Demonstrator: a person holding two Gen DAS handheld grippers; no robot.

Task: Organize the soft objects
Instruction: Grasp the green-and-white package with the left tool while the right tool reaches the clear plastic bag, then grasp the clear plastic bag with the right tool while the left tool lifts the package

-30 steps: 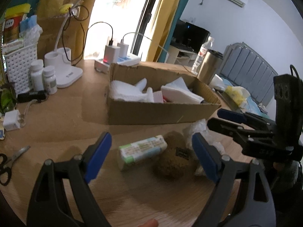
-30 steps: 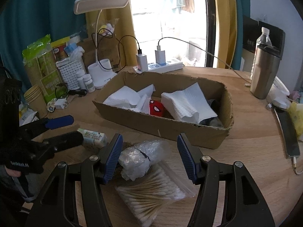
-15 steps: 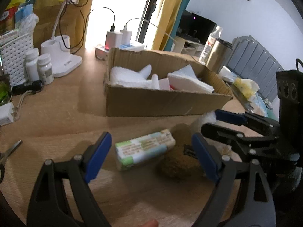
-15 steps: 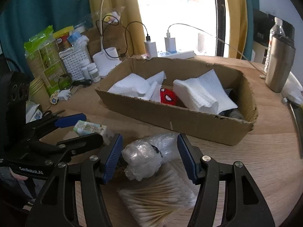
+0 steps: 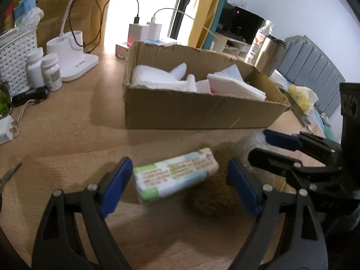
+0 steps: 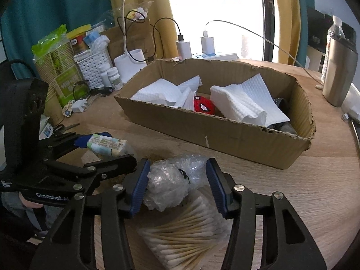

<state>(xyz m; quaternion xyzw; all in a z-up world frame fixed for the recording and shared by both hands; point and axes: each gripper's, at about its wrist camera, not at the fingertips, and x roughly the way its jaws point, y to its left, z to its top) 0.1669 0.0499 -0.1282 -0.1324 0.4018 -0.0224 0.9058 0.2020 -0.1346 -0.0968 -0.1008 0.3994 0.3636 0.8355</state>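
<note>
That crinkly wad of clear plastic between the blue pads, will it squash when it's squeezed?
Probably. The plastic wad looks like crumpled bubble wrap, so it should give and weigh little. The right hand-held gripper has just been closing around it. Being glossy film, it may slip.

left claw point(image 5: 177, 186) wide, right claw point(image 6: 178, 181) closing.

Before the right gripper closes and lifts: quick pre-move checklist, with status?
1. Bubble-wrap wad between right gripper jaws, which have just been closing: ok.
2. Pads pressing on the wad: cannot tell.
3. Cotton swab bag clear of the jaws: not ok, it lies under the wad.
4. Left gripper open around tissue pack: ok.
5. Room left in cardboard box: ok.
</note>
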